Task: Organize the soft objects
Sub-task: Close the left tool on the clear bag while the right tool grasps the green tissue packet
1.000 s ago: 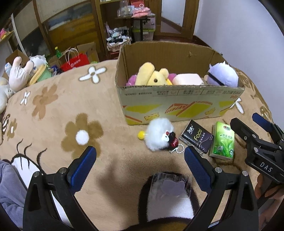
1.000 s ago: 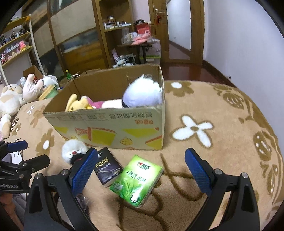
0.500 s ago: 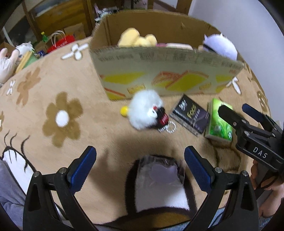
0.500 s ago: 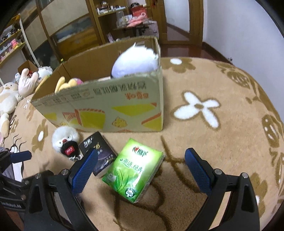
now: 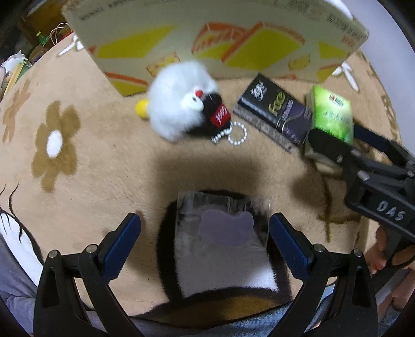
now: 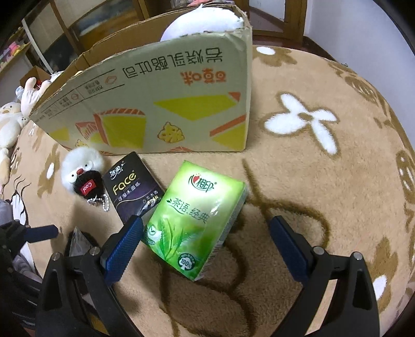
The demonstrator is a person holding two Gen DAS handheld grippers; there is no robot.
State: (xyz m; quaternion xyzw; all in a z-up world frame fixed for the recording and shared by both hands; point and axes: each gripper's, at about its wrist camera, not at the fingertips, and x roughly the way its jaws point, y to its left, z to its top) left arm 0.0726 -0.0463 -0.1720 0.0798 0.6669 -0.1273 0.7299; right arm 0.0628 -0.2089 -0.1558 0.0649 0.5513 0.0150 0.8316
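Observation:
A cardboard box (image 6: 166,98) stands on the brown flowered blanket, with a white plush (image 6: 205,20) showing over its rim. In front of it lie a white fluffy keychain toy (image 5: 181,101) (image 6: 80,173), a black tissue pack (image 5: 275,114) (image 6: 133,186) and a green tissue pack (image 6: 194,220) (image 5: 333,114). A clear packet with a purple shape (image 5: 220,223) lies between my left gripper's open fingers. My left gripper (image 5: 205,241) is open and empty. My right gripper (image 6: 205,241) is open, low over the near end of the green pack; it also shows in the left wrist view (image 5: 363,155).
Plush toys (image 6: 15,114) lie at the blanket's far left edge. Wooden shelves and a door stand behind the box. Bare blanket with a white flower (image 6: 303,121) lies right of the box. The left gripper (image 6: 26,233) shows at the right wrist view's left edge.
Both grippers have moved down and forward toward the blanket. The left one now straddles the clear packet; the right one is closer over the green tissue pack. Both stay open.

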